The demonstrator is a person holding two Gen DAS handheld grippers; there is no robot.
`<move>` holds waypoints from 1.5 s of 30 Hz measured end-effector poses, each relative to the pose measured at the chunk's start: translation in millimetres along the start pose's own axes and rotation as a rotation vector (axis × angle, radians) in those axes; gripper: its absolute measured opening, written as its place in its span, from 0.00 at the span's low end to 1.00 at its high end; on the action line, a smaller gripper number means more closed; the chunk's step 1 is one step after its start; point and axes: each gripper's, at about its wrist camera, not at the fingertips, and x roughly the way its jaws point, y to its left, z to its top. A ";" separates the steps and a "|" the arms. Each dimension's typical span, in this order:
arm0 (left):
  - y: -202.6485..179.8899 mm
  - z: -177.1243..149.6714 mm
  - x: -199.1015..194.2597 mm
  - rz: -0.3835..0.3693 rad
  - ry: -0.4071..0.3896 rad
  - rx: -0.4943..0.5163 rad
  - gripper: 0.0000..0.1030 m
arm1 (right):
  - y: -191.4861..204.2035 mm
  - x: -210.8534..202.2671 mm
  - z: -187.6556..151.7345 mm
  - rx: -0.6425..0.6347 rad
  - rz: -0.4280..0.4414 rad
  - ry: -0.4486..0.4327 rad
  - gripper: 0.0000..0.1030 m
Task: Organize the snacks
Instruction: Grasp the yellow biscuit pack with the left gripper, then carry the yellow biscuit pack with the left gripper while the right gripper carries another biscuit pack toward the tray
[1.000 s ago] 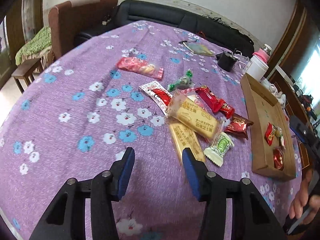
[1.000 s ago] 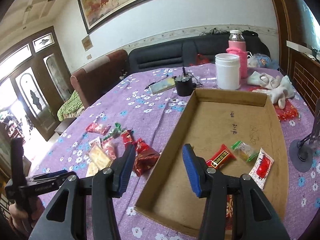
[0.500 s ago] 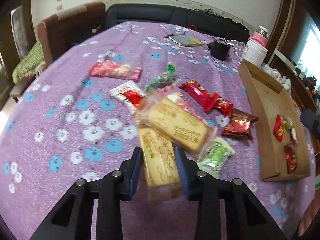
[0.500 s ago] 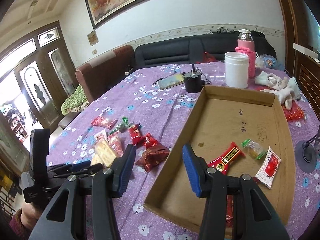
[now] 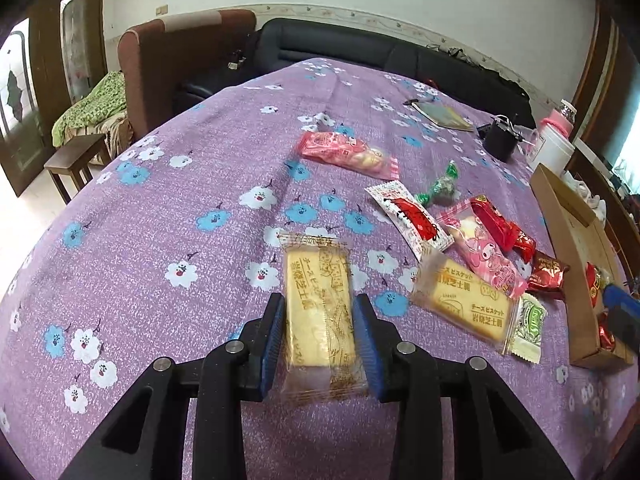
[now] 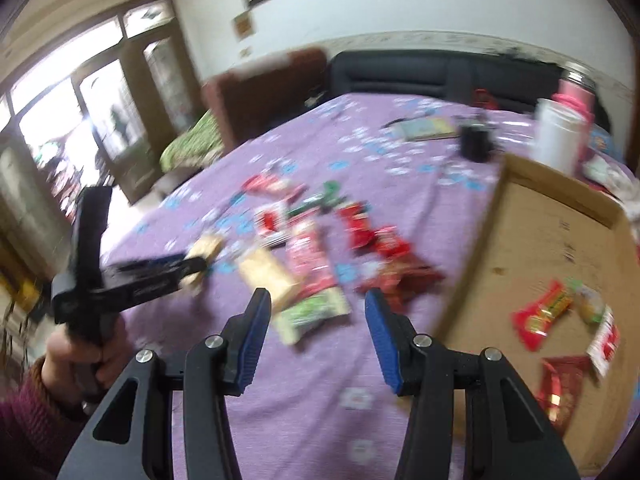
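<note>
Holding a yellow biscuit pack [image 5: 320, 312] between its blue pads, the left gripper [image 5: 320, 340] has its jaws opening a little, yet the pads touch both long sides of the pack. A second biscuit pack [image 5: 464, 300] lies just beside it on the purple tablecloth [image 5: 160, 208], next to other snacks [image 5: 476, 236]. Near the right edge of the tabletop stands the cardboard tray [image 6: 540, 240] with some red packets inside. Over the cloth, the right gripper [image 6: 318, 340] hangs partly open and empty
</note>
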 end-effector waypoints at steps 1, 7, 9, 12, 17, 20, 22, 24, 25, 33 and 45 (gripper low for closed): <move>-0.1 0.0 0.0 0.000 -0.001 0.000 0.37 | 11.2 6.5 3.0 -0.041 0.010 0.027 0.47; 5.8 0.1 -0.3 -0.025 -0.005 -0.030 0.35 | 47.5 58.1 20.9 -0.215 0.019 0.157 0.47; 6.6 0.4 -0.3 -0.030 -0.006 -0.034 0.35 | 50.8 80.6 25.0 -0.251 0.008 0.198 0.47; 5.4 0.2 -0.4 -0.020 -0.009 -0.029 0.35 | 52.1 100.8 28.2 -0.290 0.010 0.231 0.47; 3.6 0.4 0.2 -0.008 -0.013 -0.020 0.35 | 50.4 122.0 27.8 -0.291 0.016 0.268 0.46; 4.9 0.4 0.1 -0.013 -0.013 -0.022 0.35 | 54.8 119.3 23.8 -0.264 -0.013 0.251 0.32; 5.8 0.5 -0.3 -0.021 -0.014 -0.025 0.34 | 56.1 112.7 20.6 -0.224 -0.074 0.237 0.32; 6.9 0.6 -0.6 -0.030 -0.015 -0.030 0.34 | 57.5 96.9 16.8 -0.187 -0.098 0.194 0.32; 7.0 0.6 -1.0 -0.036 -0.015 -0.031 0.34 | 57.5 88.0 15.3 -0.167 -0.112 0.174 0.32; -2.1 0.8 -11.3 -0.086 -0.068 0.010 0.34 | 30.8 32.9 4.1 0.006 -0.088 -0.026 0.32; -21.2 -1.8 -30.8 -0.030 -0.184 0.083 0.34 | 6.0 20.7 2.1 0.095 -0.064 -0.052 0.32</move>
